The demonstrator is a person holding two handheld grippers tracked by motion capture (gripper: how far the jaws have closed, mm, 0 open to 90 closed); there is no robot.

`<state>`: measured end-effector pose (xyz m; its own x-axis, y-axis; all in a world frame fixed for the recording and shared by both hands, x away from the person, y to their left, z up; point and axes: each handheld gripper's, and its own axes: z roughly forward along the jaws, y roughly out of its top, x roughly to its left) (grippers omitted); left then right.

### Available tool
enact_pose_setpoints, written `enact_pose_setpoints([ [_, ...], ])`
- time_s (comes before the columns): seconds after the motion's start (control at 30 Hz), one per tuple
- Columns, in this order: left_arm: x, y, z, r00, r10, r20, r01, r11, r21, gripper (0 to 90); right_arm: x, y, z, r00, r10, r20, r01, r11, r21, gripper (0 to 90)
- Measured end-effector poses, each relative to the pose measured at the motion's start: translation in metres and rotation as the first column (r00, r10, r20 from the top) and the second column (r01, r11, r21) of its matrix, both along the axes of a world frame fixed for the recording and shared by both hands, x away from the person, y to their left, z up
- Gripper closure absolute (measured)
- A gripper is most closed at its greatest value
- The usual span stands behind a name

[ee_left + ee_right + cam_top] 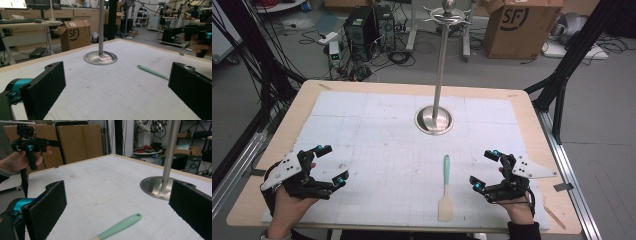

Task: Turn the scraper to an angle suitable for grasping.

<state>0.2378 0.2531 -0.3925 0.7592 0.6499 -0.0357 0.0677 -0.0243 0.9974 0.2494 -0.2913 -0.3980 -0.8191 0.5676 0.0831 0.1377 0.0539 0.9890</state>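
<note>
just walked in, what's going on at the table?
A person holds a two-jaw gripper in each hand over the white gridded mat. The left gripper and right gripper are both open and empty. Between them lies a spatula with a mint-green handle and pale blade, untouched. A polished metal stand with a round base stands behind it.

"SF" is printed on the brown cardboard box, seen also in the left gripper view.

Spatula lies between left gripper and right gripper, both open
</note>
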Motion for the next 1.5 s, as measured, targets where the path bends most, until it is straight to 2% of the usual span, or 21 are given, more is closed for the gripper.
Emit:
enact_pose_setpoints([
  [0.3, 0.0, -0.001, 0.0, 1.0, 0.0, -0.007, 0.0, 1.0, 0.007, 1.8, 0.003, 0.003, -0.002, 0.9998, 0.007, -0.017, -0.008, 1.0, -0.022, 0.2],
  [0.43, 0.0, -0.001, 0.0, 1.0, 0.0, -0.008, 0.0, 1.0, 0.006, 1.7, 0.006, 0.006, -0.006, 0.9984, -0.017, -0.055, 0.014, 0.999, -0.05, 0.3],
  [0.47, 0.0, -0.001, 0.0, 1.0, 0.0, -0.008, 0.0, 1.0, 0.006, 1.8, 0.007, 0.007, -0.007, 0.9977, -0.022, -0.065, 0.019, 0.998, -0.054, 2.6],
  [0.57, 0.0, -0.001, -0.001, 0.9999, 0.0, -0.013, 0.0, 1.0, 0.007, 1.8, 0.009, 0.006, -0.011, 0.9947, -0.026, -0.099, 0.021, 0.999, -0.046, 17.3],
  [0.6, 0.0, -0.001, -0.001, 0.9999, 0.001, -0.014, -0.001, 1.0, 0.007, 1.7, 0.01, 0.006, -0.012, 0.9914, -0.031, -0.128, 0.025, 0.999, -0.043, 23.2],
  [0.63, 0.001, -0.001, -0.001, 0.9999, -0.002, -0.014, 0.002, 0.9999, 0.011, 1.7, 0.01, 0.006, -0.013, 0.9884, -0.03, -0.149, 0.022, 0.998, -0.051, 30.8],
  [0.7, 0.001, -0.002, -0.001, 0.9998, -0.002, -0.017, 0.003, 0.9999, 0.015, 1.8, 0.01, 0.007, -0.016, 0.9876, -0.021, -0.156, 0.013, 0.999, -0.048, 47.2],
  [0.77, 0.001, -0.002, -0.001, 0.9998, -0.002, -0.018, 0.002, 0.9999, 0.014, 1.8, 0.011, 0.008, -0.018, 0.9852, -0.035, -0.168, 0.024, 0.998, -0.065, 58.7],
  [0.87, 0.0, -0.002, -0.001, 0.9999, -0.004, -0.017, 0.005, 0.9999, 0.012, 1.8, 0.013, 0.011, -0.023, 0.9771, -0.056, -0.206, 0.036, 0.995, -0.096, 77.1],
  [0.97, -0.001, -0.001, 0.0, 0.9999, -0.003, -0.015, 0.004, 1.0, 0.008, 1.8, 0.016, 0.015, -0.03, 0.9708, -0.065, -0.231, 0.036, 0.991, -0.127, 89.2],
  [1.07, -0.002, 0.001, 0.0, 0.9999, -0.001, -0.013, 0.001, 1.0, 0.009, 1.8, 0.02, 0.019, -0.036, 0.9646, -0.072, -0.254, 0.031, 0.987, -0.16, 89.4],
  [1.2, -0.003, 0.001, -0.001, 0.9999, 0.0, -0.013, 0.0, 1.0, 0.006, 1.8, 0.022, 0.026, -0.038, 0.9652, -0.073, -0.251, 0.024, 0.981, -0.192, 89.4],
  [1.3, -0.003, 0.002, -0.001, 0.9999, -0.001, -0.014, 0.001, 1.0, 0.006, 1.7, 0.027, 0.033, -0.042, 0.9665, -0.072, -0.246, 0.013, 0.973, -0.232, 89.4],
  [1.4, -0.004, 0.001, -0.002, 0.9999, 0.0, -0.015, 0.0, 0.9999, 0.011, 1.7, 0.03, 0.037, -0.046, 0.9626, -0.079, -0.259, 0.007, 0.963, -0.268, 89.3],
  [1.5, -0.003, 0.001, -0.002, 0.9998, 0.0, -0.018, 0.0, 0.9999, 0.011, 1.8, 0.034, 0.038, -0.049, 0.9529, -0.094, -0.288, 0.008, 0.958, -0.288, 89.4],
])
